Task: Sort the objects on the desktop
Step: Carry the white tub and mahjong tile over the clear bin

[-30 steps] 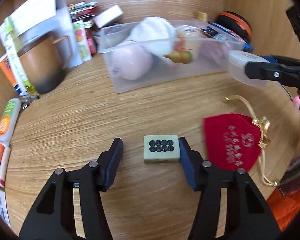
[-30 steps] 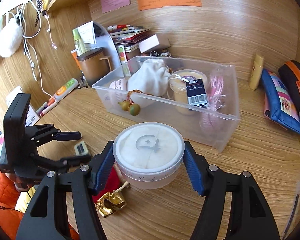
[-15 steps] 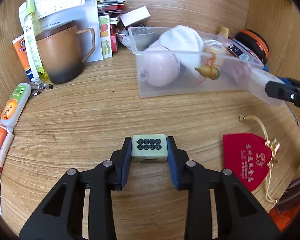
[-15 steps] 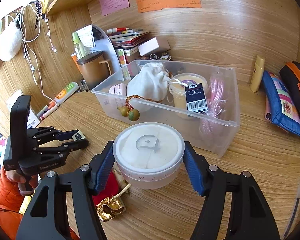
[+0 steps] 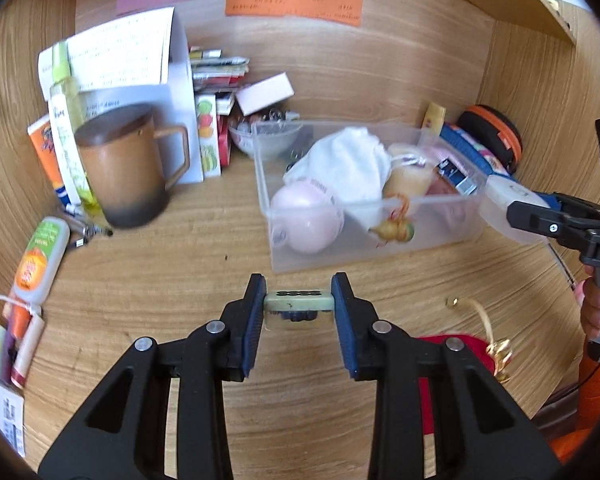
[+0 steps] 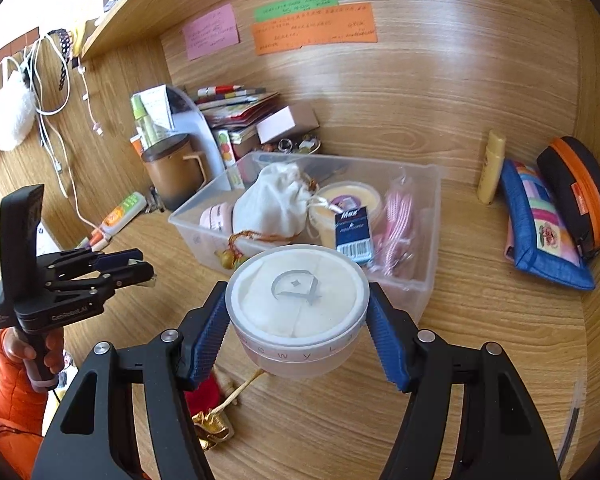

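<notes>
So L gripper (image 5: 299,305) is pinching the mahjong tile (image 5: 299,301), long axis across the pads; clear bin (image 5: 452,236) sits ahead, slightly right. R gripper (image 6: 300,320) clamps the round jar (image 6: 298,304), nearer imo.

The left gripper (image 5: 299,305) held a pale green tile (image 5: 299,302) pinched between its blue pads, clear of the wooden desk (image 5: 160,264). Just beyond it sat a clear plastic bin (image 5: 364,208) — a pink ball, a white cloth pouch and a small jar inside. At the right edge the right gripper (image 5: 528,216) gripped a round white container (image 5: 504,204) near the bin's right end — a red pouch (image 5: 452,344) lay on the desk below.
</notes>
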The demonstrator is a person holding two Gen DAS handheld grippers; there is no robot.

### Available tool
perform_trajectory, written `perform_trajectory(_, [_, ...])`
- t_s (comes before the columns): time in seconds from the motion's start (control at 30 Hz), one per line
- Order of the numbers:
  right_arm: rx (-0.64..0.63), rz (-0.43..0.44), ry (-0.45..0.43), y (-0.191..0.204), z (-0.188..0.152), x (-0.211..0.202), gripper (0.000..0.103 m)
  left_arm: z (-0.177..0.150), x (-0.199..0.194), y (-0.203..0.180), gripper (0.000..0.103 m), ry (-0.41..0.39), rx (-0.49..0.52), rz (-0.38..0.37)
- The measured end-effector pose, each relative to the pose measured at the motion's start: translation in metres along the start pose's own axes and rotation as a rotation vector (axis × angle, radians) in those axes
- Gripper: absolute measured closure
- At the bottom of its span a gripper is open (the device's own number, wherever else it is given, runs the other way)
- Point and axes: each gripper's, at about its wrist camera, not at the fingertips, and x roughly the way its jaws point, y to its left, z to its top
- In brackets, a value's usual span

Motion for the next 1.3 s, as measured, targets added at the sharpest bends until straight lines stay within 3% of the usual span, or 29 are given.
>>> perform_trajectory(0.5, [0.000, -0.019, -0.041, -0.010, 0.037, 0.008, 0.040, 0.056, -0.004, 0.007, 0.070, -0.081, 0.032, -0.031])
perform_trajectory(0.97, [-0.006, -0.060, -0.016, -0.019, 0.065, 0.041, 0.040, 0.086, 0.040, 0.007, 0.070, -0.031, 0.055, -0.136])
perform_trajectory(1.3, [-0.047, -0.096, 0.037, -0.021, 0.077, 0.067, 0.040, 0.097, 0.066, 0.005, 0.070, 0.005, 0.067, -0.164])
